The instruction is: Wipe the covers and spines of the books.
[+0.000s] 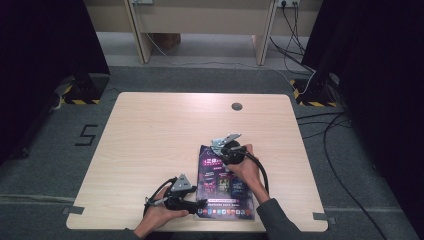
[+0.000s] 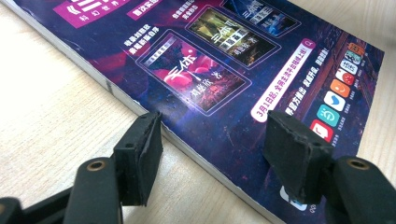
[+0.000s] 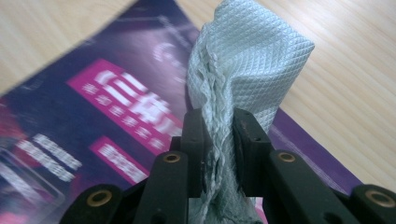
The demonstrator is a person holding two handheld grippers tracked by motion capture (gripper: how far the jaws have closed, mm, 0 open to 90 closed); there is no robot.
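The right gripper (image 3: 219, 135), clenched on a pale cloth (image 3: 247, 60), wipes the purple book (image 1: 222, 182) at its twelve o'clock end; the left gripper (image 2: 215, 140), jaws apart, straddles the seven o'clock edge. Most of the cover apparently remains unwiped.

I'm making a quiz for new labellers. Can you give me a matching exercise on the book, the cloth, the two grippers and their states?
Things:
1. book
2. cloth
3. left gripper
4. right gripper

States:
A. pale, crumpled, pinched between jaws
B. lies flat on the table, purple cover up
C. shut on the cloth
D. jaws open, astride the book's edge

Pairs: 1-B, 2-A, 3-D, 4-C
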